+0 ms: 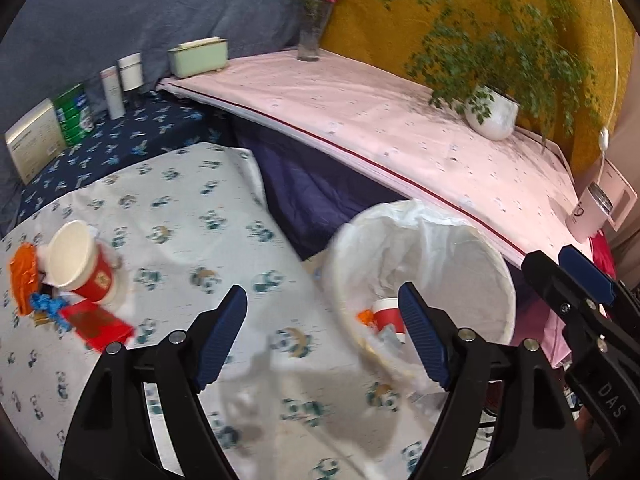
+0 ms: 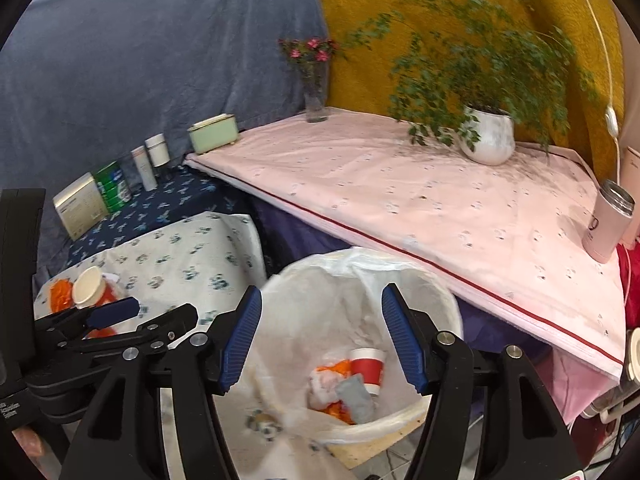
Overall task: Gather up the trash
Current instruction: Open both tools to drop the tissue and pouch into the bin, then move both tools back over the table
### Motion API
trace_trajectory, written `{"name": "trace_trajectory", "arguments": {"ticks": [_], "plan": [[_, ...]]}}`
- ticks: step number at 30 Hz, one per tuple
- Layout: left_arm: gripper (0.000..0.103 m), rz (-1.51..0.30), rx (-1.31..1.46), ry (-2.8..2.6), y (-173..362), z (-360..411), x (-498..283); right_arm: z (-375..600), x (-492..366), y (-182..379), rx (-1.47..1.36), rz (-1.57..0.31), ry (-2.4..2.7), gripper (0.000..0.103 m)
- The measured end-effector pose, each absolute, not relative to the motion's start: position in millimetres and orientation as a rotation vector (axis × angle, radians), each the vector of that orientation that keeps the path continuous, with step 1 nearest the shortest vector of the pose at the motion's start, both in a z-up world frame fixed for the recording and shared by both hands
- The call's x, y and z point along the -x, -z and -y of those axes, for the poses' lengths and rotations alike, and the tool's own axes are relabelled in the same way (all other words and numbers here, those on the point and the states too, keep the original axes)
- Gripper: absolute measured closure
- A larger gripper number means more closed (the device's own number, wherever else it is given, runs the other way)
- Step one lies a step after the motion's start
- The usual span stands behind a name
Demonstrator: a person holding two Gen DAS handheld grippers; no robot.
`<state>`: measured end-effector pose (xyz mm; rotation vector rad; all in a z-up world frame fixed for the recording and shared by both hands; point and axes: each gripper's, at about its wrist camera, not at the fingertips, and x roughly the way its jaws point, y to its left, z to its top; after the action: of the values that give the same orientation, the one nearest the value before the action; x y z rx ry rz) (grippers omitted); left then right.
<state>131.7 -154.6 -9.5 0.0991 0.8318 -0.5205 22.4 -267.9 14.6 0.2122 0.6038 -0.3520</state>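
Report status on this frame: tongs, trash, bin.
Left tongs open, empty. Right tongs open, empty, above bin. Red cup in bin; another paper cup and wrappers on table. Nothing blocking.

1. Panda-print table (image 1: 208, 216) under the left claw (image 1: 322, 340): paper cup (image 1: 76, 256), orange wrapper (image 1: 24, 276), red packet (image 1: 96, 324) far left of it.
2. Pink-covered table (image 2: 400, 196) beyond the right claw (image 2: 316, 344): potted plant (image 2: 488, 136), flower vase (image 2: 316, 100), pink tumbler (image 2: 608, 220).

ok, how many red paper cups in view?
2. One red paper cup lies tipped on the panda-print cloth; another sits inside the trash bin. More may be buried there.
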Motion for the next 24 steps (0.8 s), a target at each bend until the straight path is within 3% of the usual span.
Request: {"name": "trace_trajectory", "arguments": {"ticks": [5, 7, 20, 24], "plan": [[0.026, -0.811, -0.085, 0.402, 3.3, 90.4, -142.7, 214.2, -38.3, -20.6, -0.182, -0.61, 0.268, 0.04], [0.019, -0.809, -0.078, 0.36, 3.1, 63.7, -148.4, 194.2, -46.4, -20.4, -0.183, -0.617, 0.236, 0.04], [0.019, -0.823, 0.007, 0.095, 17.7, -99.6, -190.4, 74.2, -122.0, 4.0, -0.207, -0.707, 0.01, 0.04], [0.019, -0.833, -0.002, 0.076, 27.5, -119.1, -208.2, 44.1, -151.6, 17.2, -0.192, -0.738, -0.036, 0.034]]}}
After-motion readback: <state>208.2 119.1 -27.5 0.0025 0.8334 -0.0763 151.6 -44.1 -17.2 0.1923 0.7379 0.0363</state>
